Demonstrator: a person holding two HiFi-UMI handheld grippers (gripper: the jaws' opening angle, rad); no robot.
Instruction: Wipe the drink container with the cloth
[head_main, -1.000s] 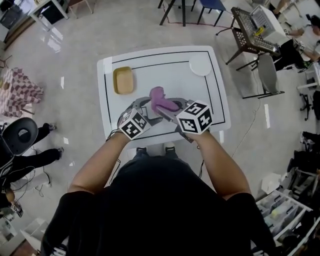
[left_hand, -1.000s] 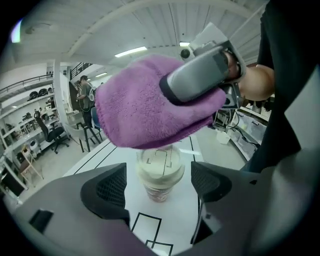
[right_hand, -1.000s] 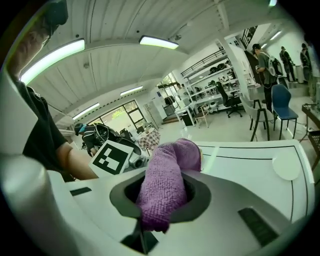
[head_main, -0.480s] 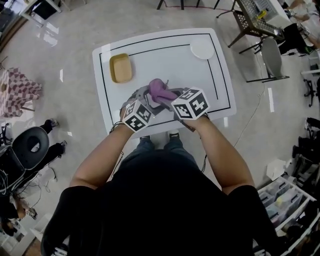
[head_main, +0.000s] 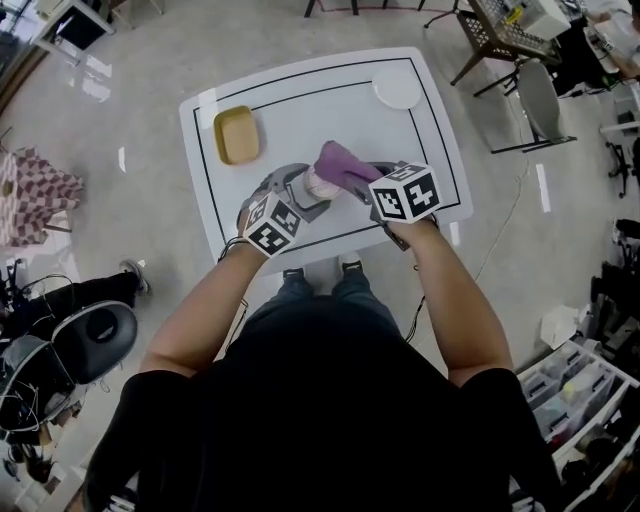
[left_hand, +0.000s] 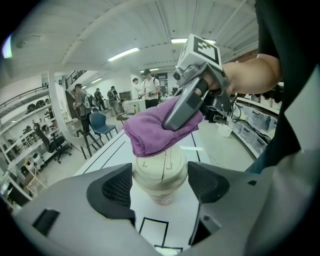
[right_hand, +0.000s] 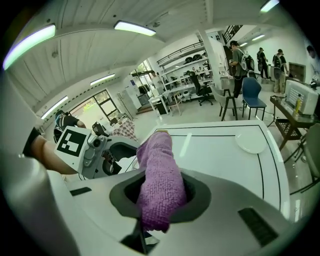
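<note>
On the white table (head_main: 300, 110), far left, a tan tray (head_main: 238, 134) sat well apart from the work; no part in the job as far as could be judged. Next right, the left gripper (left_hand: 160, 176) reached in from the near edge. Its jaws had just been closing a touch and stood wide with the drink container (head_main: 318, 184) between them, pads against the sides of its pale lid as far as the left gripper view showed; judged a bracing hold, so the cup would not slide or tip under the wiping. The drink container stood upright near the table's middle, inside the black border line. Over its lid lay the purple cloth (left_hand: 157, 127), draped on the top and the far side; wiping looked to be at the lid, with the body below not covered. Right of that, the right gripper (right_hand: 161, 194) had its jaws pressed together on one end of the cloth, the free end sticking forward past the fingertips; probably pinched that way so the loose part did the rubbing and the hard jaws kept off the cup. At the far right corner, a white disc (head_main: 398, 92) lay well apart.
</note>
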